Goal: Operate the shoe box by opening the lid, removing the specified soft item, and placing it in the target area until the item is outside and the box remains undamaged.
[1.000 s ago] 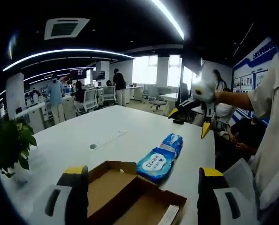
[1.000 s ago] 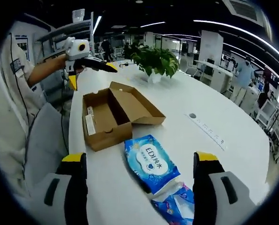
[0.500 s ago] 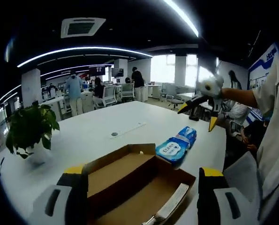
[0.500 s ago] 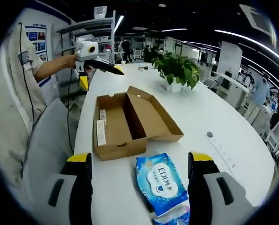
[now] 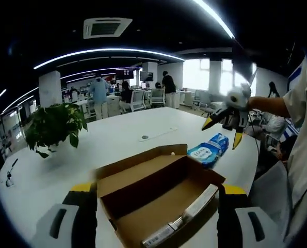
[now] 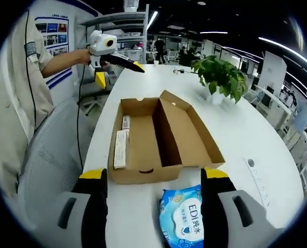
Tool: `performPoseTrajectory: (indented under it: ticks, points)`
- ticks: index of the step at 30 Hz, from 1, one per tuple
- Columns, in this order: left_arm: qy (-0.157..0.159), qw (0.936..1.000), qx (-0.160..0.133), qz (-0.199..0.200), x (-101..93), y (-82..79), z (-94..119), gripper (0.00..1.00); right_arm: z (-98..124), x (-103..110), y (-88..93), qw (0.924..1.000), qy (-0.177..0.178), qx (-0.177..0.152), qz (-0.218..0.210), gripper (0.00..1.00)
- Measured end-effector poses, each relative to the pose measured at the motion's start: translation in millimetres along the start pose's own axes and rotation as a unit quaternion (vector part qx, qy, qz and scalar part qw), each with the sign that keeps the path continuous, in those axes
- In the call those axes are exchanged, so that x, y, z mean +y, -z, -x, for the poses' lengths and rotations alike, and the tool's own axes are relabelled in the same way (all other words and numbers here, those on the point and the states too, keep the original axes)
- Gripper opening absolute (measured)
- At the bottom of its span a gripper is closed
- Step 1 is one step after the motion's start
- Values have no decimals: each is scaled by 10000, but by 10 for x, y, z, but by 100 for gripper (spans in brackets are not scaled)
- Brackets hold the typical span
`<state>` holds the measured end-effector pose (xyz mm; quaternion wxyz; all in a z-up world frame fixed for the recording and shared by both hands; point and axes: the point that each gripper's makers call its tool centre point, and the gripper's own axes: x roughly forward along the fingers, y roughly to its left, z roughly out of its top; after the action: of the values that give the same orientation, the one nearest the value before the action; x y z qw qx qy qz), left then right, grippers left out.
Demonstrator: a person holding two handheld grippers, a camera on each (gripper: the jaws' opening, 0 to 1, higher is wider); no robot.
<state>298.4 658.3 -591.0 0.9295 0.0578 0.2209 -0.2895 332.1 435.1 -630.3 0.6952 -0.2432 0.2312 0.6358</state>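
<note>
Both views have swung nearer the open shoe box [image 6: 158, 137]; left gripper [image 5: 156, 217] and right gripper [image 6: 153, 206] spread, empty.

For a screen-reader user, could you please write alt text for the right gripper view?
An open cardboard shoe box lies on a white table, its lid folded back, with a blue wipes pack outside it between the open right gripper fingers. The left gripper hovers beyond.
</note>
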Motion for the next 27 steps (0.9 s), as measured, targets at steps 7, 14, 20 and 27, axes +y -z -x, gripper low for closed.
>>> performPoseTrajectory:
  ticks: [7, 14, 20, 27]
  points:
    - [-198, 9998, 52, 80, 87, 136, 119, 100, -266, 68, -26, 9995, -276, 98, 113, 64]
    - [-388, 9991, 150, 65, 153, 293, 202, 100, -577, 159, -9, 9978, -579, 274, 159, 58]
    - [-418, 9989, 200, 20, 163, 393, 250, 100, -790, 231, 46, 9959, -793, 426, 113, 55]
    - [-455, 9989, 139, 42, 210, 468, 280, 100, -1006, 285, 128, 9927, -1007, 664, 41, 56]
